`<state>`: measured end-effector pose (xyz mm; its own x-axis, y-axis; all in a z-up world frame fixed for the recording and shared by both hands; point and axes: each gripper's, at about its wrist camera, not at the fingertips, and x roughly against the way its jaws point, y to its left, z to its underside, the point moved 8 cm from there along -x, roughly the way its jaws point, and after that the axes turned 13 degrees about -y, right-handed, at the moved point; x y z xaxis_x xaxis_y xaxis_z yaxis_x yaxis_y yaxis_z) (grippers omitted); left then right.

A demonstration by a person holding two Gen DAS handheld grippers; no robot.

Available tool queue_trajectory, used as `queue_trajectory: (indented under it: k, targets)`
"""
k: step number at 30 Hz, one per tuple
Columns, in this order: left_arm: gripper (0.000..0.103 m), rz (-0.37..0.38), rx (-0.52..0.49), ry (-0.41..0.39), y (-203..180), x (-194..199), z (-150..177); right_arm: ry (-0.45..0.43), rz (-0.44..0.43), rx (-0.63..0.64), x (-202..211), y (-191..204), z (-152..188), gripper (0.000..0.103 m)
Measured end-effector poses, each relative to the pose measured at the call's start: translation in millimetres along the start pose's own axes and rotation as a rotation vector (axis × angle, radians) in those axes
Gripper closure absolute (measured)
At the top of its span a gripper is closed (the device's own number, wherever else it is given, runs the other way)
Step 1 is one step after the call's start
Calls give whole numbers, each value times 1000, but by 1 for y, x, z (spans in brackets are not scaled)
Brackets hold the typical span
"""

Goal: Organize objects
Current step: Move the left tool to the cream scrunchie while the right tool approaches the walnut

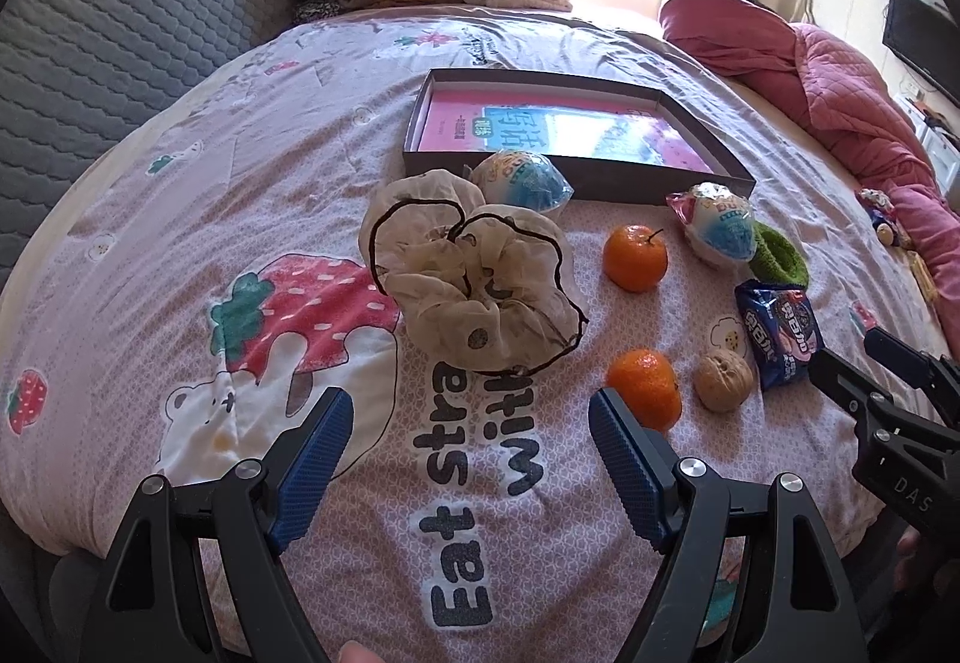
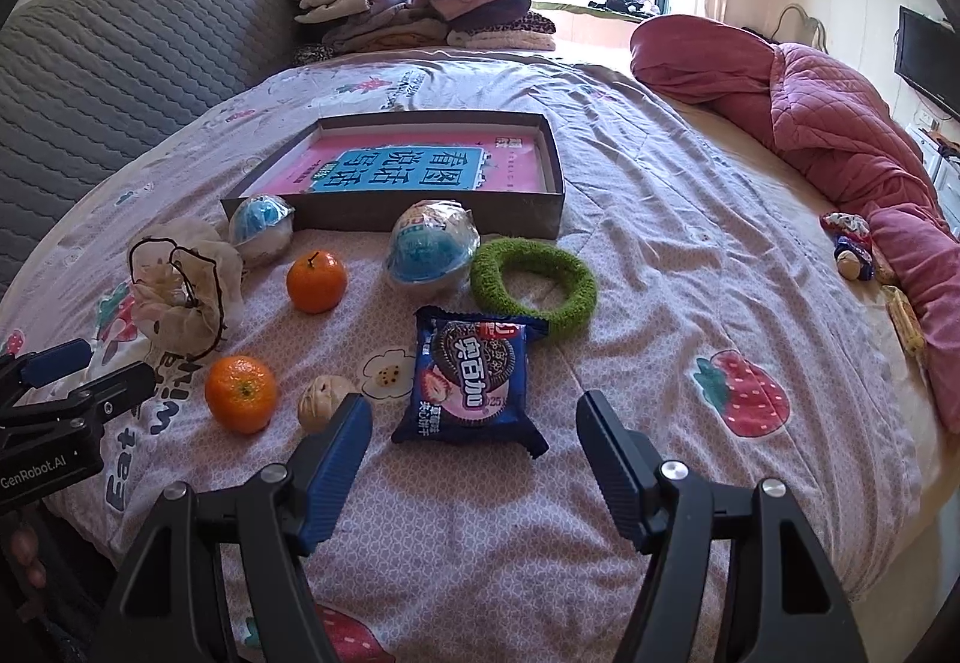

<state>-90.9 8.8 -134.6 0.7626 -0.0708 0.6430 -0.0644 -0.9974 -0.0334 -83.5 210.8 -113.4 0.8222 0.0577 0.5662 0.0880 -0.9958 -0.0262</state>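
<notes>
Start from the shallow box (image 2: 543,219) at the far side of the bedspread (image 2: 690,267); everything loose lies in front of it. Your right gripper (image 2: 474,426), spread wide and empty, frames the cookie packet (image 2: 465,384): lower squarely, pinch its edges. Your left gripper (image 1: 468,423), equally wide, faces the cream scrunchie (image 1: 474,279).

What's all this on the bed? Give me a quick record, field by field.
surface: bed sheet with strawberry print
box: shallow, open, pink-and-blue book inside
fruit: two oranges
nut: walnut
snacks: cookie packet, two wrapped balls
hair ties: green scrunchie, cream scrunchie
left gripper: open, holds nothing
right gripper: open, near the cookie packet
</notes>
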Motion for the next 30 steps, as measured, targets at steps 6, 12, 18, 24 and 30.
queue_trajectory:
  k: [6,12,18,24,30]
  targets:
    - [21,16,37,22,1,-16,-1,8,-12,2,-10,4,3,33]
    - [21,-8,32,34,12,-28,0,8,-50,27,-13,21,3,33]
    - [21,-19,29,33,19,-32,-1,14,-86,53,-16,37,4,33]
    - [21,-27,48,40,28,-39,-2,21,-114,89,-20,50,6,33]
    - [21,-25,54,39,33,-48,-8,41,-118,151,-27,62,12,34]
